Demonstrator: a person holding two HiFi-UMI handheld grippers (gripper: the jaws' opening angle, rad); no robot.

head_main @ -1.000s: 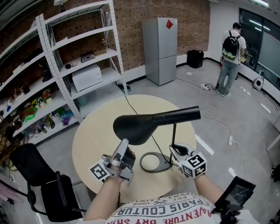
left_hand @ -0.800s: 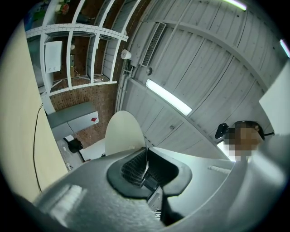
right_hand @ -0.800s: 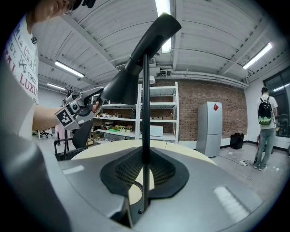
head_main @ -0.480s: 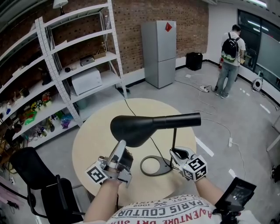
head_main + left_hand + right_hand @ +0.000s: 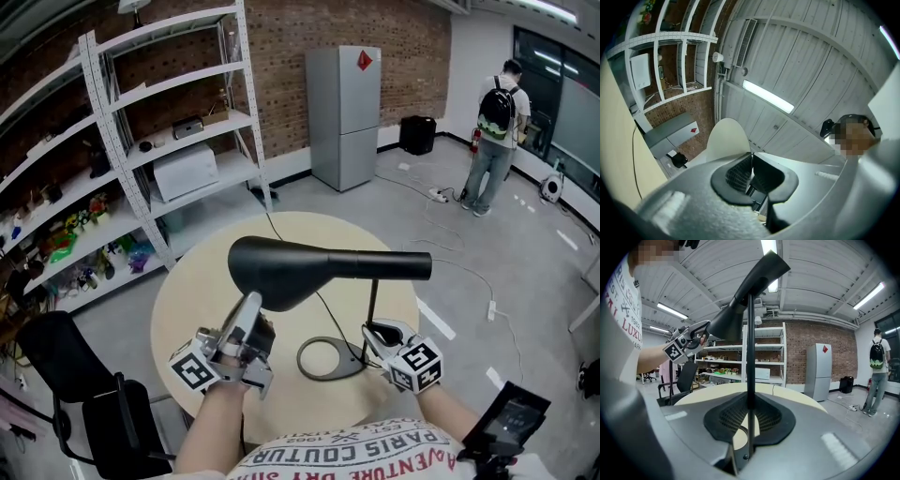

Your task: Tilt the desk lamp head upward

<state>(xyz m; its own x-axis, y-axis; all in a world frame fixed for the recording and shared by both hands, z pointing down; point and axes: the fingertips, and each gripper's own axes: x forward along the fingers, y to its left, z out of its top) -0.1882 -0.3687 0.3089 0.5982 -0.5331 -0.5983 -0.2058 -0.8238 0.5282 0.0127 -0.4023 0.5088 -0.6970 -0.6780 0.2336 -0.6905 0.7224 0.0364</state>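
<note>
The lamp head [image 5: 281,267] hangs high over the round table [image 5: 187,300], with its wide end on the left. The left hand-held gripper [image 5: 249,305] is pressed almost together on the thin rim of the lamp head. That rim looks smooth, so it could slip out when pushed up. The right hand-held gripper [image 5: 377,330] pinches the pole [image 5: 373,300] low down. If that hold gets loose, the base [image 5: 349,366] could lift or slide, and the lamp could tip.

Black lamp head [image 5: 281,270], beige table [image 5: 192,309]
</note>
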